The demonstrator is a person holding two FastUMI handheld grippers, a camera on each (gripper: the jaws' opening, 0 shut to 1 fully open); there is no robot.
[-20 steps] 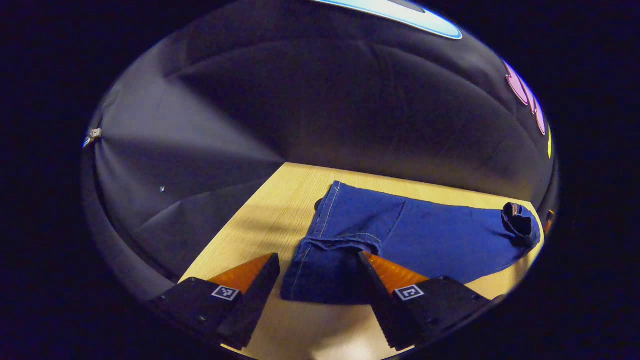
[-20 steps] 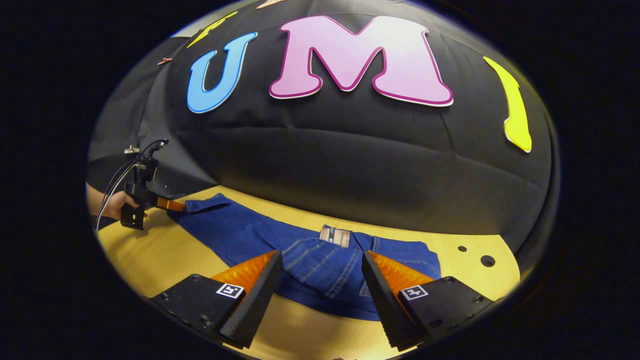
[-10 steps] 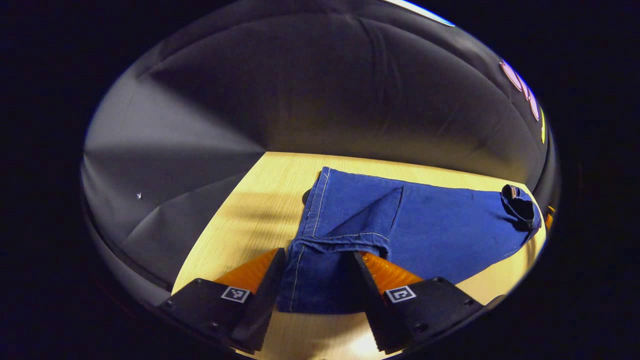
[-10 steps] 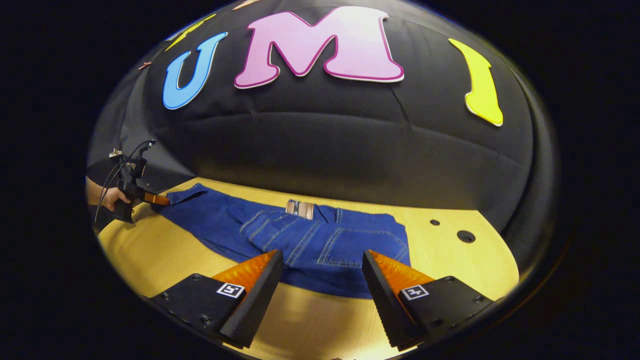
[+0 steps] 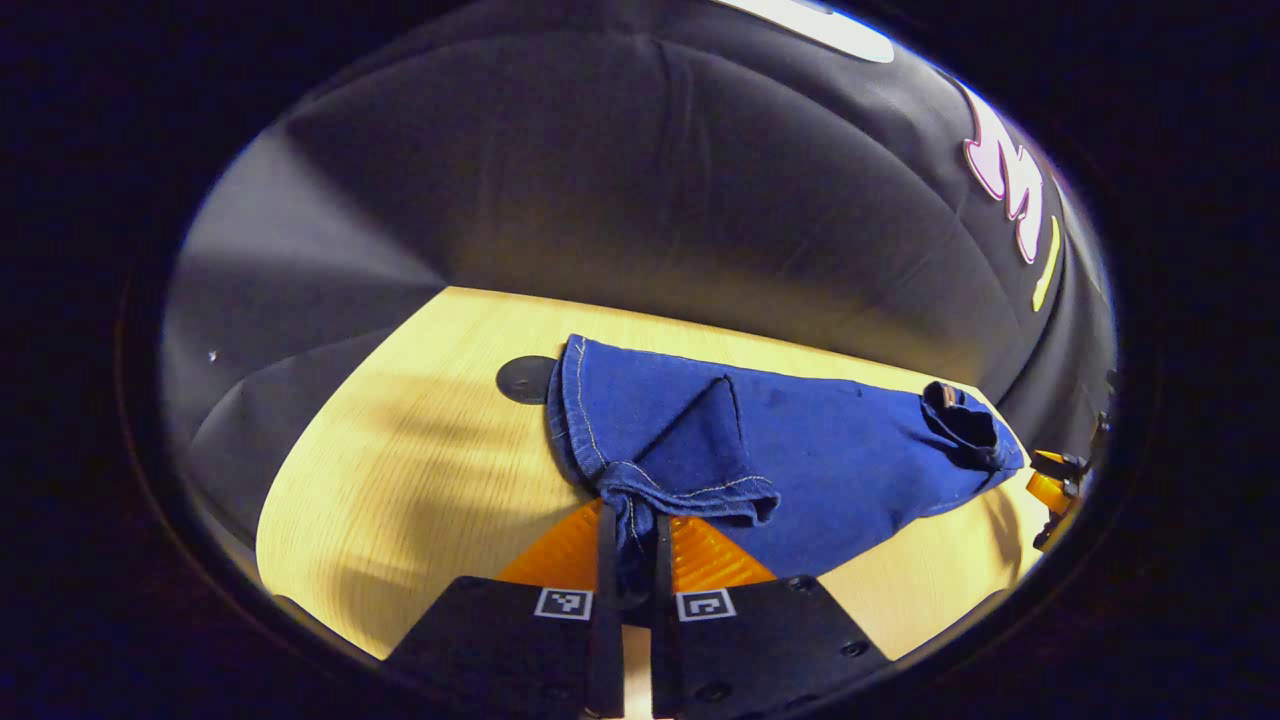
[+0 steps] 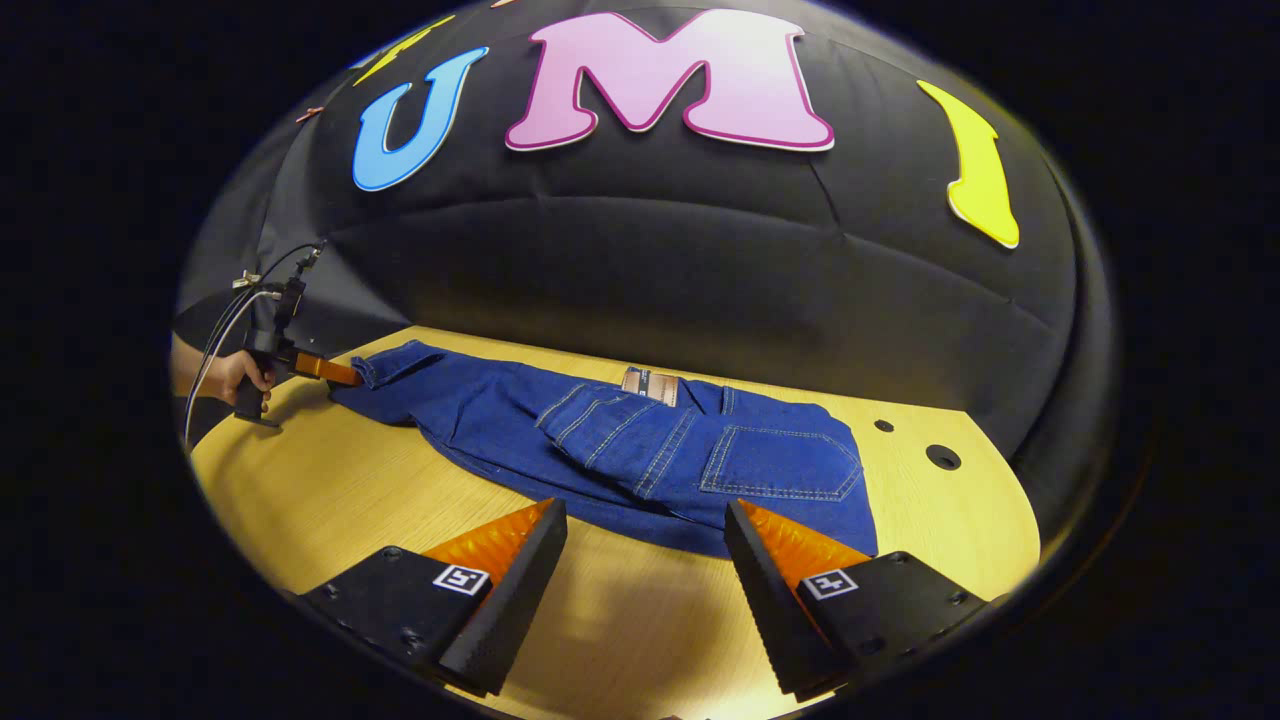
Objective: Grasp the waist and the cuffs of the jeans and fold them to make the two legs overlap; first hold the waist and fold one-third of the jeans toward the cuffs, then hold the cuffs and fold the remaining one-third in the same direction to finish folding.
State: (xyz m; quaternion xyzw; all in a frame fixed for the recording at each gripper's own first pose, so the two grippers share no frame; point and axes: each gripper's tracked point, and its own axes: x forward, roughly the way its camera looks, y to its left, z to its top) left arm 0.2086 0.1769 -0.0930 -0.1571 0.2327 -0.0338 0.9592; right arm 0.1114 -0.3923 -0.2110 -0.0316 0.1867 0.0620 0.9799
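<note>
Left gripper view showed the left gripper (image 5: 630, 570) pressed together on a bunched cuff (image 5: 640, 490) of the jeans (image 5: 820, 450), which stretched away to the right across the wooden table (image 5: 420, 470). Right gripper view showed the right gripper (image 6: 640, 560) spread wide, hovering just short of the waist end (image 6: 760, 470), touching nothing. Bare tabletop lay between its fingers and the denim's near edge, with more open wood to the right by two small holes (image 6: 940, 457)
</note>
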